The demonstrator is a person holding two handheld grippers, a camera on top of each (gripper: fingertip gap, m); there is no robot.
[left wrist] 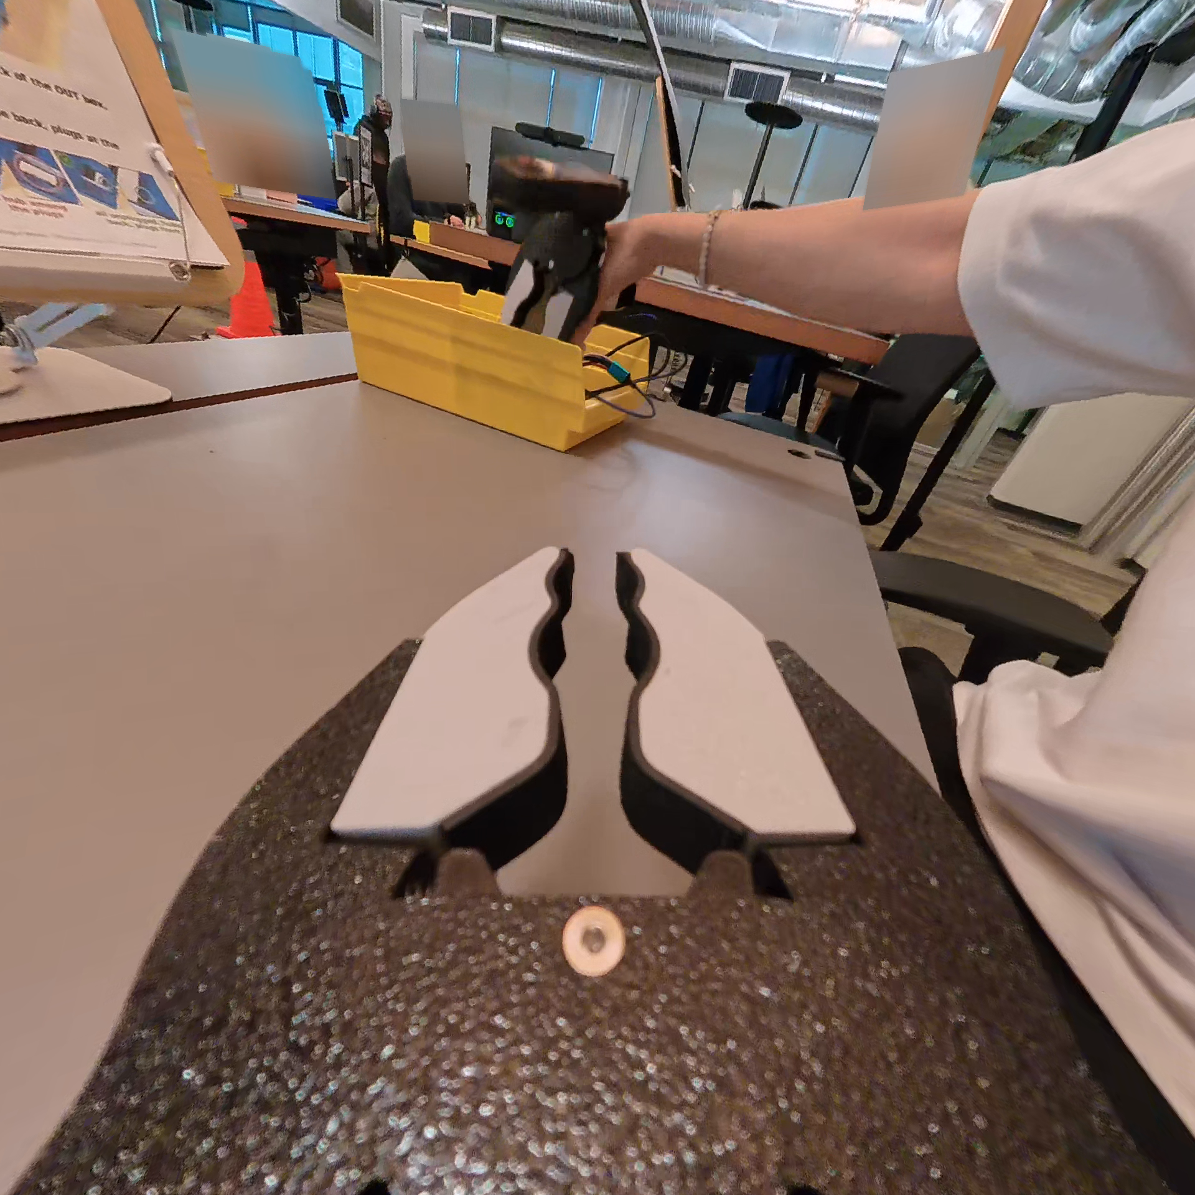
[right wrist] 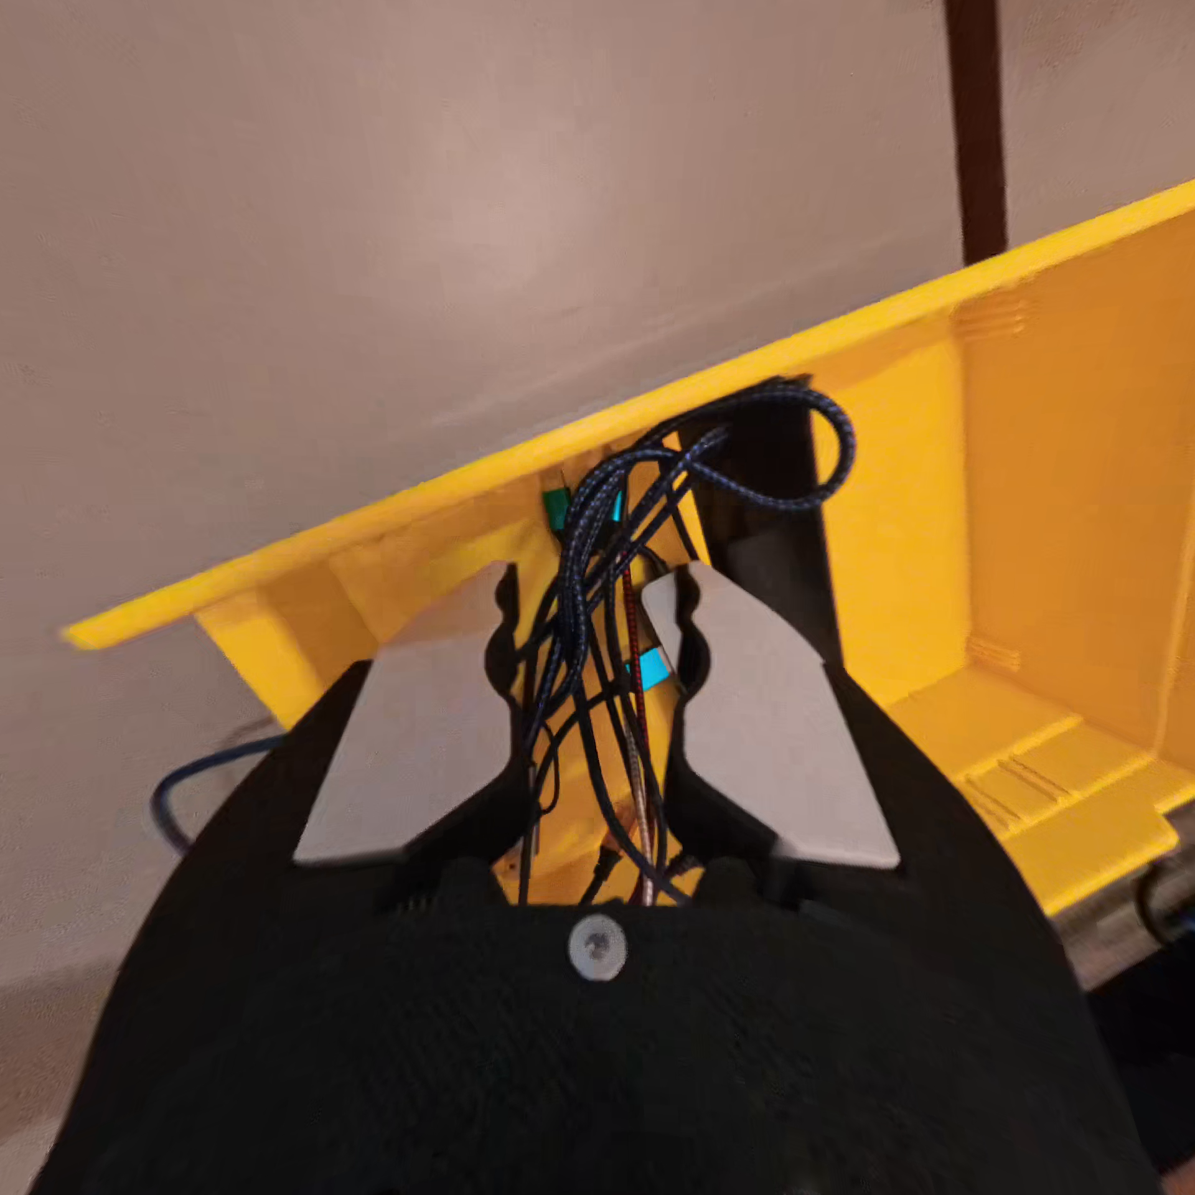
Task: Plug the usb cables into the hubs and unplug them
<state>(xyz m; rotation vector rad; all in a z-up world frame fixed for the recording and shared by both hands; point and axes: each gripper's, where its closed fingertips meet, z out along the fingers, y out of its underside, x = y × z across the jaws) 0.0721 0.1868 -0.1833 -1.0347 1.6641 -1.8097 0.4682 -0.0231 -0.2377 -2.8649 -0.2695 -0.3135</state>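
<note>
L claw (left wrist: 593,562) hovers low over the bare grey surface (left wrist: 258,582), fingers apart w/ a narrow gap, nothing between them. Well ahead of it a yellow bin (left wrist: 465,368) sits near the far right edge of the surface; dark cables spill out its open end.

R claw (right wrist: 598,582) is held by a person's hand (left wrist: 621,258) and pokes down into the bin (right wrist: 905,517). Its fingers are apart, straddling a tangle of usb cables (right wrist: 582,582): mostly dark blue braided, one red-black braided, w/ a few teal and green plug ends. One blue cable loops up by the bin wall. A light grey block w/ a teal end, prob a hub (right wrist: 659,621), lies against the right finger's inner edge; the blur hides whether they touch. Fingers aren't closed on anything.

An instruction sheet on a stand (left wrist: 84,161) is at far left.
</note>
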